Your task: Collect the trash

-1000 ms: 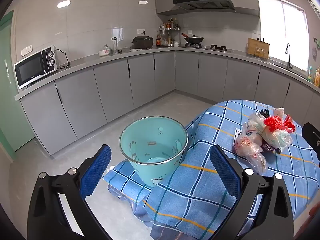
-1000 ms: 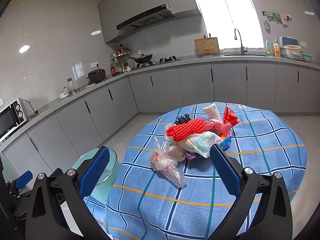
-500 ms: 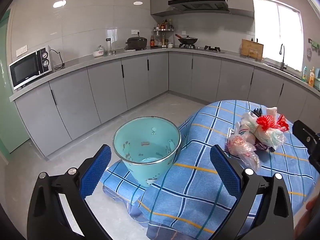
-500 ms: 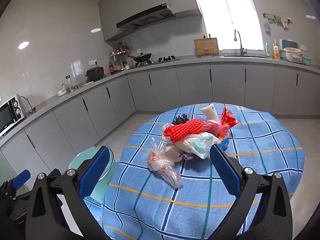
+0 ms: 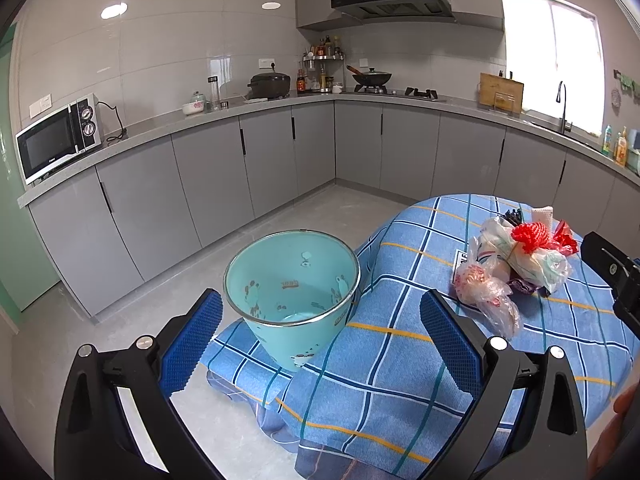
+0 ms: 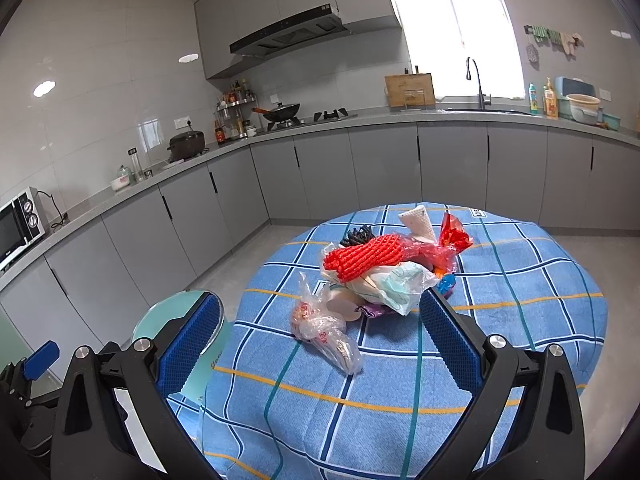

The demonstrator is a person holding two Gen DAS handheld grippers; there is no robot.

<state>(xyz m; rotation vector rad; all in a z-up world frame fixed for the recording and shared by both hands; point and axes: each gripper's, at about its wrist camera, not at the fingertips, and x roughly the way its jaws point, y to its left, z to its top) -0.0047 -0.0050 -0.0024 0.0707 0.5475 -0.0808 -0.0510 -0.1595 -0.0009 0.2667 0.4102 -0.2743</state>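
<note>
A pile of trash [image 6: 384,272] lies on the round table with a blue checked cloth [image 6: 520,304]: red netting, crumpled clear and white plastic bags, a red wrapper and a white paper piece. The same pile [image 5: 516,264] shows at the right of the left wrist view. A teal bin [image 5: 292,288] stands on a lower cloth-covered seat beside the table, empty inside; its rim [image 6: 172,312] peeks behind my right gripper's left finger. My left gripper [image 5: 318,344] is open, just short of the bin. My right gripper [image 6: 320,344] is open, in front of the pile.
Grey kitchen cabinets and a counter [image 5: 240,120] wrap the room, with a microwave [image 5: 56,140], a cooker, a wok and a sink [image 6: 480,108] under the window. Grey floor [image 5: 320,208] separates the table from the cabinets. The other gripper's body [image 5: 612,276] sits at the right edge.
Both grippers drifted slightly back and up, so the bin and the pile look a little smaller and lower. Nothing was taken hold of; both stay open.
</note>
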